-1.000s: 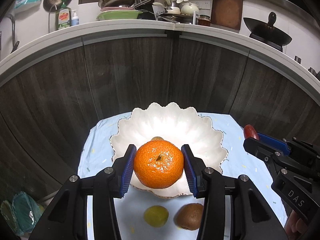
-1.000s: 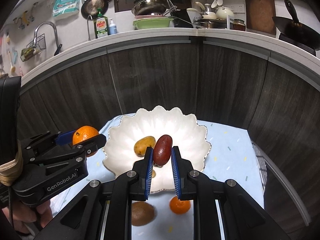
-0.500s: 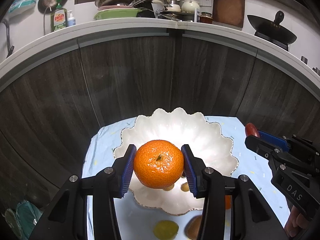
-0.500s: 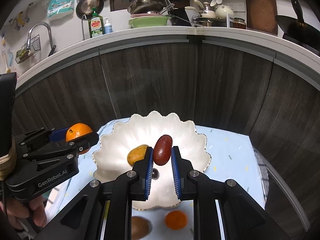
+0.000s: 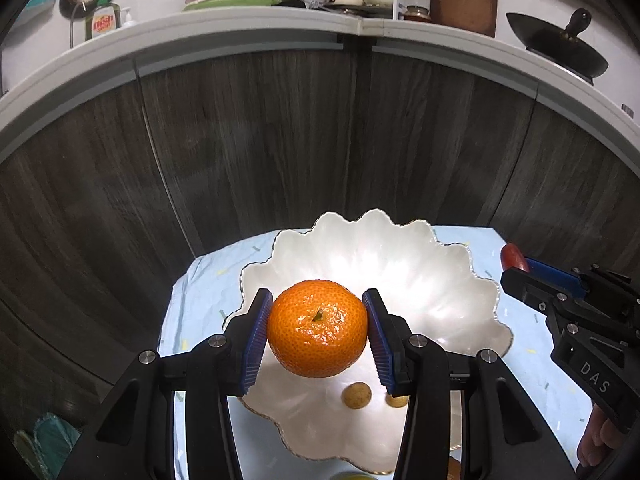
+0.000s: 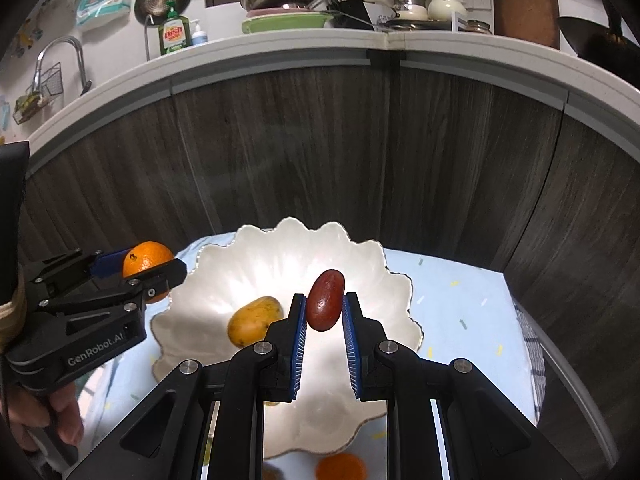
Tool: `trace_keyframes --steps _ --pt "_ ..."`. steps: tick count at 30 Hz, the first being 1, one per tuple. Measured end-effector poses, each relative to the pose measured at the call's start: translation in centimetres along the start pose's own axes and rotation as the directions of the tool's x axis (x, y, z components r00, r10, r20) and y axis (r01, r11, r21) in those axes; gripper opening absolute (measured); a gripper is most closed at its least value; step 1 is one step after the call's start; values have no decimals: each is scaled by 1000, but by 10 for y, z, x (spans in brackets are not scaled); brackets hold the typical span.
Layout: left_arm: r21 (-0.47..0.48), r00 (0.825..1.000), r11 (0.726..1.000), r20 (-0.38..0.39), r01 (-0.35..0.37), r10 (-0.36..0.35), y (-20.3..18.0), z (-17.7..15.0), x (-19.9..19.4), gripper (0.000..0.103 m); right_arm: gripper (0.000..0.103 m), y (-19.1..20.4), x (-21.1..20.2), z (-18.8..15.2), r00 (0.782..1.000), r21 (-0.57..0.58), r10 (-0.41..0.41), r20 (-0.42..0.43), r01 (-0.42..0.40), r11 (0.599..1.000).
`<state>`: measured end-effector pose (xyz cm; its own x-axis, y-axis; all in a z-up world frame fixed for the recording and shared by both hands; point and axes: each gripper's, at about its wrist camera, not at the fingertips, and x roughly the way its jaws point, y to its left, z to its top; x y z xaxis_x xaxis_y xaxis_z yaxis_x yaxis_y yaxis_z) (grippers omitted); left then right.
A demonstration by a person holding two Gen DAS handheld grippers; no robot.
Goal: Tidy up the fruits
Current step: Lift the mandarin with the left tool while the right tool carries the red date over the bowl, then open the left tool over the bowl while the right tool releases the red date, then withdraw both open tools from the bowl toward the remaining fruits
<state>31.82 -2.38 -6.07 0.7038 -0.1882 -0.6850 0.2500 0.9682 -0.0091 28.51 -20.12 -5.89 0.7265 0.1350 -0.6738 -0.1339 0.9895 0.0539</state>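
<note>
My left gripper (image 5: 317, 300) is shut on a round orange (image 5: 317, 332), held above the near left part of a white scalloped bowl (image 5: 420, 280). Below the orange, a yellow-brown fruit (image 5: 357, 395) shows in the bowl. My right gripper (image 6: 324, 300) is shut on a dark red oval fruit (image 6: 326, 304) over the bowl (image 6: 360, 264). A yellow mango (image 6: 253, 321) lies inside it, left of the fingers. The left gripper (image 6: 160, 276) with its orange (image 6: 146, 262) hangs at the bowl's left rim. In the left wrist view, the right gripper (image 5: 520, 272) hangs at the bowl's right rim.
The bowl stands on a light blue cloth (image 6: 460, 308). A second orange (image 6: 340, 468) lies on the cloth in front of the bowl. Dark wood cabinet fronts (image 5: 280, 140) rise close behind, under a counter with dishes. A hand (image 6: 48, 416) holds the left gripper.
Both grippers have moved forward and a little down over the bowl with their fruits. The loose fruits on the cloth have slid to the bottom edge of both views.
</note>
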Motion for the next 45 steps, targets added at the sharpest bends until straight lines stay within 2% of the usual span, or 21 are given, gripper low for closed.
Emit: trace_keyframes --steps 10,17,19,20,21,23,26,31,45 --pt "10 999 1000 -52 2 -2 4 -8 28 46 20 -5 32 -6 998 14 -20 -62 21 1000" --pt "7 996 1000 -94 2 -1 3 -14 34 47 20 -10 42 -11 995 34 -27 -100 30 999" --pt "8 997 1000 -83 -7 7 3 -14 31 60 21 -10 42 -10 994 37 -29 -104 33 999" --pt "4 998 1000 -64 -18 18 3 -13 28 71 26 -10 43 -10 994 35 -33 -108 37 999" --pt "1 998 1000 -54 -24 24 3 -13 26 75 32 -10 42 -10 993 34 -39 -108 43 998" --pt "-4 999 1000 -46 -29 29 4 -12 24 80 55 -11 39 -10 994 37 -49 -97 52 998" --pt "-5 999 999 -39 -36 36 5 -12 21 86 68 -11 33 -9 994 43 -72 -78 75 996" --pt "6 998 999 -21 -54 54 3 -14 12 100 76 -12 26 -10 995 49 -77 -67 80 996" --pt "22 999 999 1 -44 44 -14 -17 -19 102 77 -24 -2 -15 995 82 -94 -35 96 992"
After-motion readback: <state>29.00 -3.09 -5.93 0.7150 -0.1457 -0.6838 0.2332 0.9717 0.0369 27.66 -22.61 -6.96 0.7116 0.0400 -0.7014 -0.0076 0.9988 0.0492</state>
